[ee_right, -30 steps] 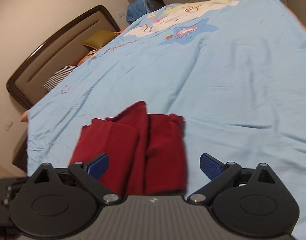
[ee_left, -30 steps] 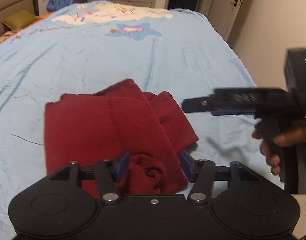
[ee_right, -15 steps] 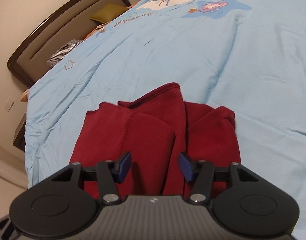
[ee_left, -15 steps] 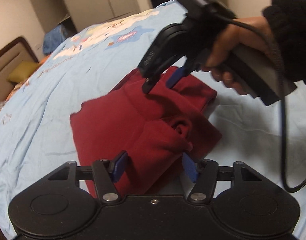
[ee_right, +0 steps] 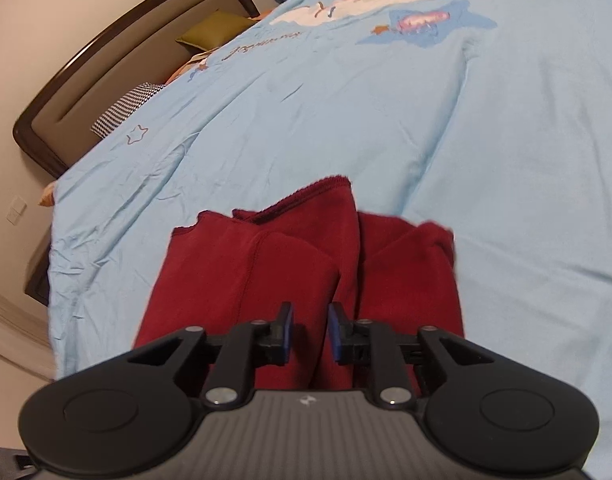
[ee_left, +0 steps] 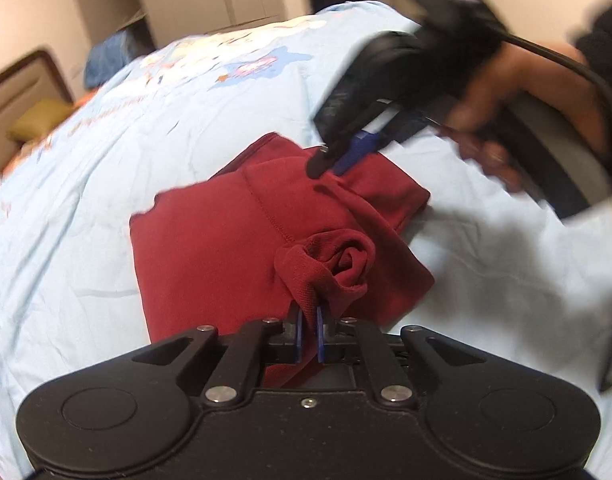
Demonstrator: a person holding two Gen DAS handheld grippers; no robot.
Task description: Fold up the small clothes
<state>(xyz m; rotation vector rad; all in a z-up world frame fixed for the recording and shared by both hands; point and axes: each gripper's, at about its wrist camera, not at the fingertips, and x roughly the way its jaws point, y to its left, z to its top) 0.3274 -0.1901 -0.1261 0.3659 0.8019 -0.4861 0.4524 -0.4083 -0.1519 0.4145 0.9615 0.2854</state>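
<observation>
**Claws closing on the red garment, left one already clamped**

Grip is the news: both of your claws have just been closing. Your left claw (ee_left: 307, 334) stood apart around the near bunch of the dark red knitted garment (ee_left: 242, 240) a moment ago; its blue pads have now come together on a rolled cuff-like fold, which puckers up just above them. Your right claw (ee_right: 310, 334), wide a second ago, has narrowed to a small gap. In its own view a ridge of red cloth runs down between the pads, but whether they press on it you cannot tell from that view. From the left wrist view its tip (ee_left: 337, 158) sits down on the far right part of the garment, the cloth dimpling beneath it, so contact looks likely, though that picture is blurred.

The garment lies partly folded on the light blue printed bedsheet (ee_right: 345, 120), near the foot edge of the bed closest to you and well away from the dark wooden headboard (ee_right: 118, 64) and the olive pillow (ee_right: 214, 32).

With one bunched end held and the other nearly so, you appear set for the next fold. Watch that the left claw holds only the cuff roll, since a pull could drag open the layers underneath.
</observation>
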